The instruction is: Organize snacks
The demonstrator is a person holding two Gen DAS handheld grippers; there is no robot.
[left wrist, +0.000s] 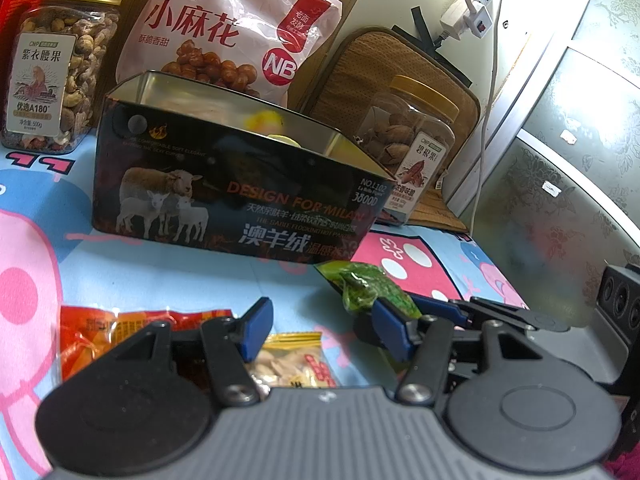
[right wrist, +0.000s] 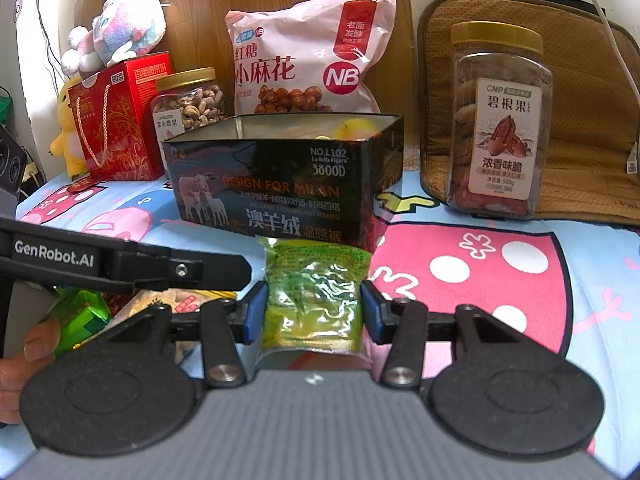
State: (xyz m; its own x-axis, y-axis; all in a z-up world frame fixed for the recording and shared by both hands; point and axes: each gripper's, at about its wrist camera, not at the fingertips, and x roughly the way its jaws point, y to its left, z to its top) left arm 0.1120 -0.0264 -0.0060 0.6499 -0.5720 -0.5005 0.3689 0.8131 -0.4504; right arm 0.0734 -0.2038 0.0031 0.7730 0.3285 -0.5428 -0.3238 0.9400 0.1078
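Observation:
An open black tin (right wrist: 280, 184) printed with sheep stands on the cartoon bedsheet, with yellowish items inside. My right gripper (right wrist: 314, 312) is shut on a green snack packet (right wrist: 316, 276), just in front of the tin's base. From the left wrist view the same green packet (left wrist: 360, 286) shows to the right of the tin (left wrist: 224, 196). My left gripper (left wrist: 324, 330) is open with nothing between its pads. It hovers over a yellow snack packet (left wrist: 296, 362) and a red-orange packet (left wrist: 88, 340).
Behind the tin lean a pink snack bag (right wrist: 308, 52), a cashew jar (right wrist: 188, 100) and a red gift box (right wrist: 120, 116) with plush toys on it. A pecan jar (right wrist: 500, 120) stands against a woven mat (right wrist: 592, 120). A green carton (right wrist: 80, 316) lies beside a hand (right wrist: 24, 360).

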